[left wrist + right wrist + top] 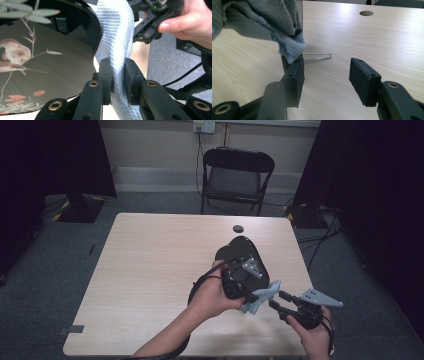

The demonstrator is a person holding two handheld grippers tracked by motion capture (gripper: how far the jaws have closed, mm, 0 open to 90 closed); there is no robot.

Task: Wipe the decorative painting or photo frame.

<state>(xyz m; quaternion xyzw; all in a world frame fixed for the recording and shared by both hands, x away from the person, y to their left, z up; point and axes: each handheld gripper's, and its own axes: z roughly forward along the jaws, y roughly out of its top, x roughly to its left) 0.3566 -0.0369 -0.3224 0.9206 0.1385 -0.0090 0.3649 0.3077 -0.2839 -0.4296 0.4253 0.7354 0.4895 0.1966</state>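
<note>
- Lower right of the high view: the left gripper is clamped on a pale grey cloth, lifted off the wooden surface.
- A dark plate painted with a bird stands just left of the cloth.
- The right gripper has its jaws apart, holding nothing, one pad just under the cloth's hanging edge.

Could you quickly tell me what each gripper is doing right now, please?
Left gripper: shut on the grey cloth, beside the dark plate.
Right gripper: open, holding nothing; the cloth hangs by one jaw.
</note>
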